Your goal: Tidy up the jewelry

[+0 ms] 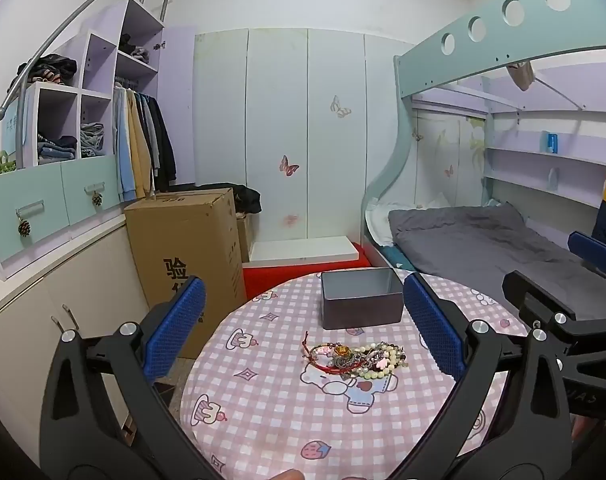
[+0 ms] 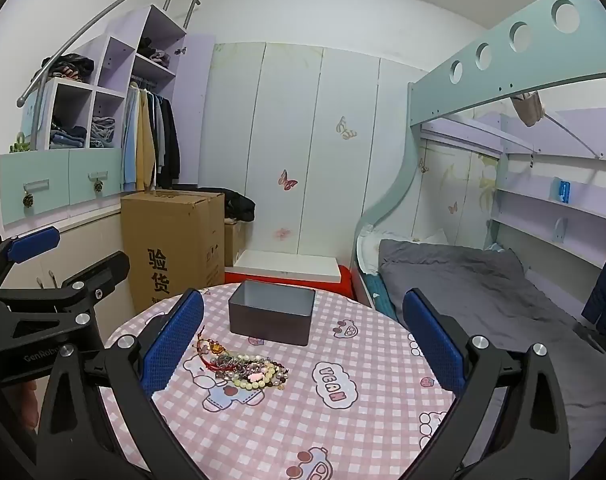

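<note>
Round table [image 1: 263, 420] — sitting in the foreground of both wrist views, wearing a pink-and-white checked cloth printed with cartoon animals, cupcakes and strawberries.

Jewelry pile [image 1: 357, 356] — lying tangled near the middle of the cloth: pale bead bracelets, a red cord bracelet [image 1: 323, 362] trailing off its left side, an amber-coloured stone [image 1: 341, 349] showing on top, and darker metallic pieces mixed in. Nothing is gripping or touching it.

Grey tin box [image 1: 361, 300] — standing open and rectangular on the far part of the table, just beyond the pile and apart from it. Its interior is showing bare as far as either view reaches.

Left gripper [image 1: 303, 336] — hovering above the near edge of the table, angling slightly downward, its blue-padded jaws spread fully apart and grasping nothing. The pile and the box are framing up between its fingers in its own view.

Right gripper [image 2: 303, 340] — hanging beside the left one at a like height, jaws likewise released to their widest and carrying nothing. In its view the pile is sitting just by the left finger, the box further back.

Surroundings — a tall cardboard box [image 1: 187, 252] is standing on the floor left of the table, a bunk bed with grey bedding [image 1: 483, 240] is occupying the right, and white wardrobe doors [image 1: 279, 132] with butterfly stickers are facing from behind.
</note>
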`<state>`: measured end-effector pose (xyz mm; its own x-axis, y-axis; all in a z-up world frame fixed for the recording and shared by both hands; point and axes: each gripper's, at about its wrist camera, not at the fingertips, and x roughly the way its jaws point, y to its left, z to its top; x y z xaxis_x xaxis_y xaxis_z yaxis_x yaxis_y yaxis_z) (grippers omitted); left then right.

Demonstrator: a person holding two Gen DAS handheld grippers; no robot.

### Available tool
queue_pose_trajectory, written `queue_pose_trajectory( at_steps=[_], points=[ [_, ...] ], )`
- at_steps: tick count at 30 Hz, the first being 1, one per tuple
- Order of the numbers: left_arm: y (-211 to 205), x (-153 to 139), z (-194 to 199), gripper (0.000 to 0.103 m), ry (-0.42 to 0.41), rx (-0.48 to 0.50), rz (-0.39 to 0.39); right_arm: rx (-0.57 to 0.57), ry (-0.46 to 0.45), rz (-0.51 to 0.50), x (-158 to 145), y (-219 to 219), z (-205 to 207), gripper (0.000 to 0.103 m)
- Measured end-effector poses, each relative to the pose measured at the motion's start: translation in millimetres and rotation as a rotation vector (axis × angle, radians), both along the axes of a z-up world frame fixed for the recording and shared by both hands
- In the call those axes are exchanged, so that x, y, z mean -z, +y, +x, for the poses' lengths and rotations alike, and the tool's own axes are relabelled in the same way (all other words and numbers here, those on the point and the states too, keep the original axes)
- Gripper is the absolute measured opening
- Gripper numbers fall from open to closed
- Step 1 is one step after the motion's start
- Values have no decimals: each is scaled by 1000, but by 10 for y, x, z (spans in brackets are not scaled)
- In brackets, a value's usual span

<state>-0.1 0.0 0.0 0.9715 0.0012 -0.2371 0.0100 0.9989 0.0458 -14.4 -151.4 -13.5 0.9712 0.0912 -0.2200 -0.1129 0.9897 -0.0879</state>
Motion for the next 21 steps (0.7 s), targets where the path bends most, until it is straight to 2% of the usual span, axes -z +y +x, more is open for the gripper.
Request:
queue_pose_trajectory(
  at_steps=[21],
  points=[
    [6, 4, -9, 97, 3, 3, -2, 0, 13, -6, 2, 4, -1, 96]
  ],
)
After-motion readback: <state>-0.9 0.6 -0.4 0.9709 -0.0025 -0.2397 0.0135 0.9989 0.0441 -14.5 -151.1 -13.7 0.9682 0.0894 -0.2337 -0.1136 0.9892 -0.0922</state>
